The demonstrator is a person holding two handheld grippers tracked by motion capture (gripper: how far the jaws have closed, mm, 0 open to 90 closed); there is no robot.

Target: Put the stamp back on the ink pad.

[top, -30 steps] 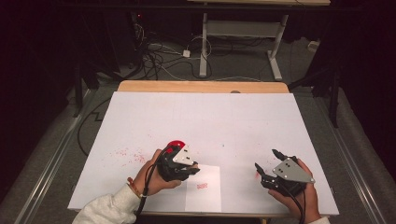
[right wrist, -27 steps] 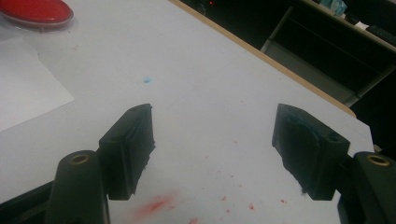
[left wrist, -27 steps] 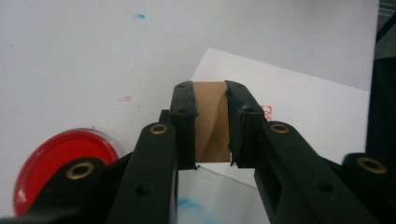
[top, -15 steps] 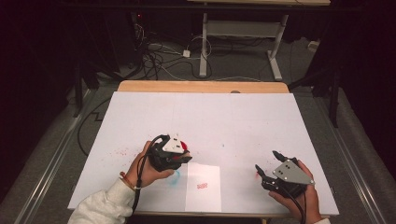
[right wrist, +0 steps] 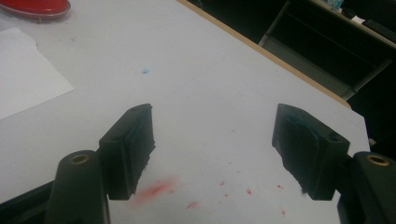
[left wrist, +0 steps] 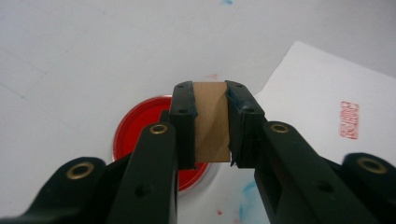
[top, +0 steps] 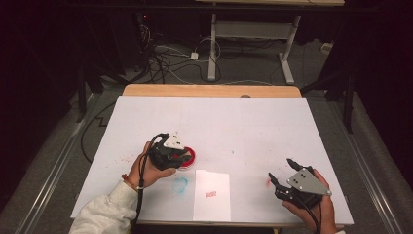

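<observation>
My left gripper (left wrist: 210, 93) is shut on a small wooden stamp block (left wrist: 211, 121), which stands upright between the pads. Just below and behind it lies a round red ink pad (left wrist: 140, 126). In the high view the left gripper (top: 175, 155) hangs over the ink pad (top: 191, 157) left of the table's middle. A white paper sheet (top: 212, 204) with a red stamp mark (top: 210, 194) lies at the front edge. My right gripper (top: 281, 168) rests at the front right, open, with bare table between its jaws (right wrist: 212, 116).
The white table (top: 243, 126) has a wooden far edge. A blue smear (top: 180, 184) lies left of the paper, and a red smear (top: 268, 182) sits by the right gripper. Cables and desk legs stand on the floor beyond.
The left gripper has carried the stamp block away from the paper, back and a little left, over the red ink pad. The right gripper has stayed put.
</observation>
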